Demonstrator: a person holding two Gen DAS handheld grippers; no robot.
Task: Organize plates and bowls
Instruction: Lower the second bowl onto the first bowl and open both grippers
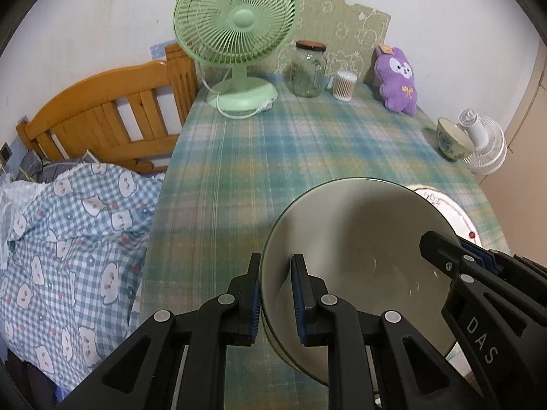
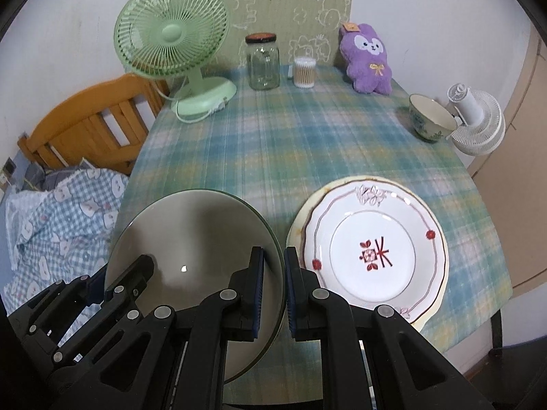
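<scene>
Grippers, two: left gripper (image 1: 276, 302) and right gripper (image 2: 274, 294), each clamped on opposite rim edges of one large grey bowl (image 2: 195, 239), held above the plaid table (image 2: 273, 143).

Plates, two, stacked: patterned plate (image 2: 372, 253) on a cream plate (image 2: 297, 229), just right of the right gripper.

Small bowl (image 2: 431, 118), one, far ahead and right of both.

Fans, two: green fan (image 2: 171, 37) ahead left; white fan (image 2: 478, 123) beside the small bowl.

Glass jar (image 2: 262, 61), one; cotton-swab tub (image 2: 304, 72), one; purple plush (image 2: 367, 58), one, all at the far edge.

Grey-green bowl (image 2: 191, 239), red-flowered white plate (image 2: 372, 256), blue-green plaid tablecloth (image 2: 290, 143).
</scene>
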